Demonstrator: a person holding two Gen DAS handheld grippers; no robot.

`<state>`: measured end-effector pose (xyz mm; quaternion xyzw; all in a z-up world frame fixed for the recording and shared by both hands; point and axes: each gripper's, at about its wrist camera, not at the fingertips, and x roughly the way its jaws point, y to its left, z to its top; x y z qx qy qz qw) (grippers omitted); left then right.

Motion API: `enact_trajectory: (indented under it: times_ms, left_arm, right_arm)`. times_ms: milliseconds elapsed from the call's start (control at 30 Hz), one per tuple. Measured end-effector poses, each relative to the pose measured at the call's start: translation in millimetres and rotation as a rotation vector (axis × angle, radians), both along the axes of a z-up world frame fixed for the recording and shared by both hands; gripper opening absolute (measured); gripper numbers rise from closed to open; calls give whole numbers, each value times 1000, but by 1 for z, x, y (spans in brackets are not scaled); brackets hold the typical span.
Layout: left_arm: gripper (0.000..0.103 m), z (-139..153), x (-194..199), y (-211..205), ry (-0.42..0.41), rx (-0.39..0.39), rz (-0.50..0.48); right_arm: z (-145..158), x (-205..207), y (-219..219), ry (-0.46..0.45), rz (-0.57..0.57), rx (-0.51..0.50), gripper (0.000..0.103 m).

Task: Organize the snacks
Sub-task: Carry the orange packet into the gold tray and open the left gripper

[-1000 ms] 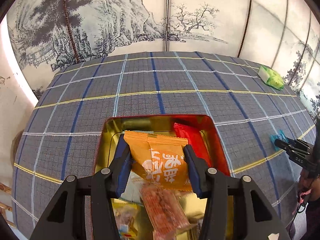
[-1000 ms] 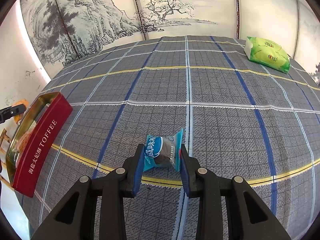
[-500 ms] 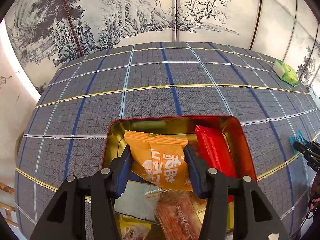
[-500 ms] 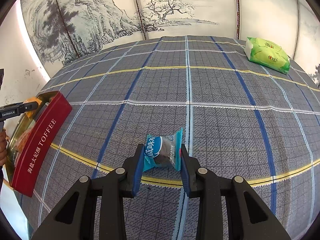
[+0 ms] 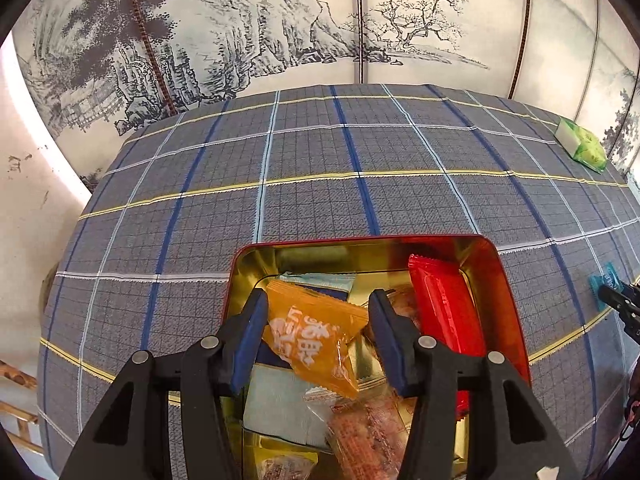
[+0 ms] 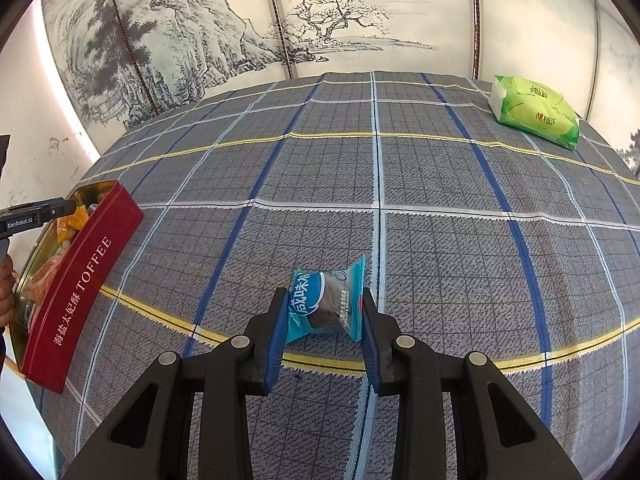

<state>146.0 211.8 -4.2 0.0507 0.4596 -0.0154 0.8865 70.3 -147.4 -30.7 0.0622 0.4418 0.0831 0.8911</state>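
Note:
My left gripper (image 5: 318, 304) is open over the red toffee tin (image 5: 506, 280). An orange snack packet (image 5: 314, 336) hangs tilted between its fingers, touching only the left pad. The tin, gold inside, holds a red packet (image 5: 444, 308), a pale blue packet (image 5: 276, 404) and several other snacks. My right gripper (image 6: 324, 304) is shut on a blue snack packet (image 6: 326, 304), just above the plaid cloth. In the right wrist view the tin (image 6: 76, 284) stands at the far left, with the left gripper's fingers (image 6: 40, 212) above it.
A green tissue pack (image 6: 536, 112) lies at the table's far right; it also shows in the left wrist view (image 5: 582, 148). The grey-blue plaid tablecloth (image 6: 400, 176) covers the table. A painted landscape screen stands behind. The table's left edge is close to the tin.
My left gripper has opened and the orange packet has slipped and tilted down toward the tin. The left view has shifted left. The right gripper and blue packet have not moved.

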Motion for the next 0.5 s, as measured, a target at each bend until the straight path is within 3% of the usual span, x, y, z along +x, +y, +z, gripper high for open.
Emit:
enact_trajectory:
  times_ms: [200, 367, 500]
  left_arm:
    - [57, 8, -8, 0, -25, 6, 17]
    - [72, 27, -30, -2, -91, 10, 44]
    - [79, 44, -60, -4, -152, 1, 72]
  right_arm:
    - [1, 0, 0, 0, 0, -1, 34]
    - [1, 0, 0, 1, 1, -4, 34]
    - [1, 0, 0, 1, 2, -8, 34]
